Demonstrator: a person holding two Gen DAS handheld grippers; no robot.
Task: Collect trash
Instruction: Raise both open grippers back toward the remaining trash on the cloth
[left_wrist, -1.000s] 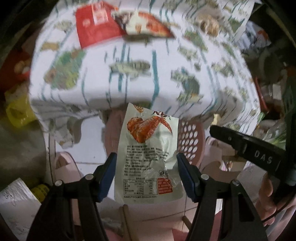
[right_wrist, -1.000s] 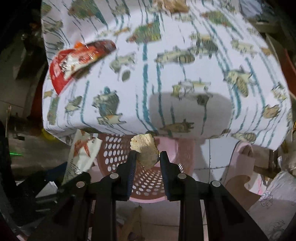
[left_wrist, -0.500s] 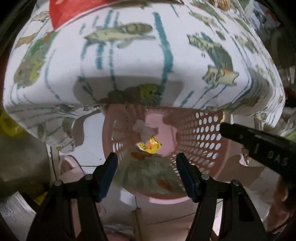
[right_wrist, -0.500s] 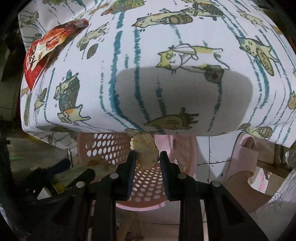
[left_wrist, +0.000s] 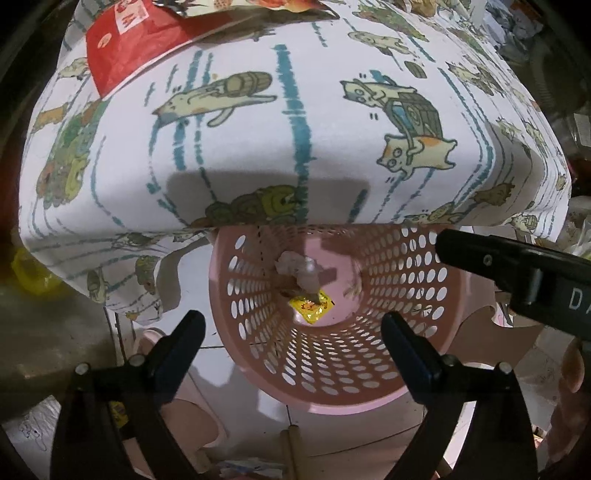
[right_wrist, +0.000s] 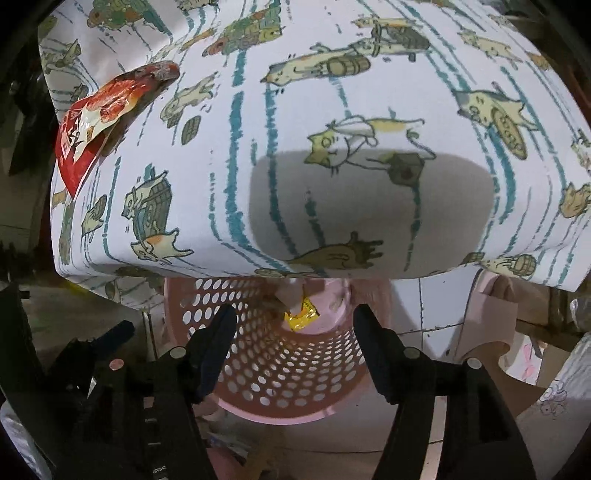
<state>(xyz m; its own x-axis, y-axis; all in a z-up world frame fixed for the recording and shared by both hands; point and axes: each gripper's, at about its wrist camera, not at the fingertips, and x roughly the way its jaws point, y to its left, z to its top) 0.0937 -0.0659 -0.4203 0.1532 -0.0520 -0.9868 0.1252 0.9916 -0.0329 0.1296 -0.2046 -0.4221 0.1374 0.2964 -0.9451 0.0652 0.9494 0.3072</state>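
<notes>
**Now the easy misses begin: both grippers empty over the bin**

Plainly, the left gripper (left_wrist: 291, 325) hangs over the pink perforated basket (left_wrist: 369, 373) with its jaws spread wide and nothing between them; they have just been opening. The right gripper (right_wrist: 293, 319) is likewise released above the same basket, its jaws just parted and bare. At the basket's bottom lie a yellow wrapper (left_wrist: 312, 308) and a crumpled white scrap (left_wrist: 299, 271). More trash waits on the cat-print tablecloth (left_wrist: 295, 122): a red packet (left_wrist: 129, 48) near the far left corner, with another wrapper beside it at the frame's top edge.

The risks, as I judge them: the two grippers sit close together over one opening, so lifting both at once could knock them together. The cloth overhangs the basket's far rim, and a jaw rising carelessly could snag it and drag the remaining litter onto the floor. The flat red packet may slip from the pads.
</notes>
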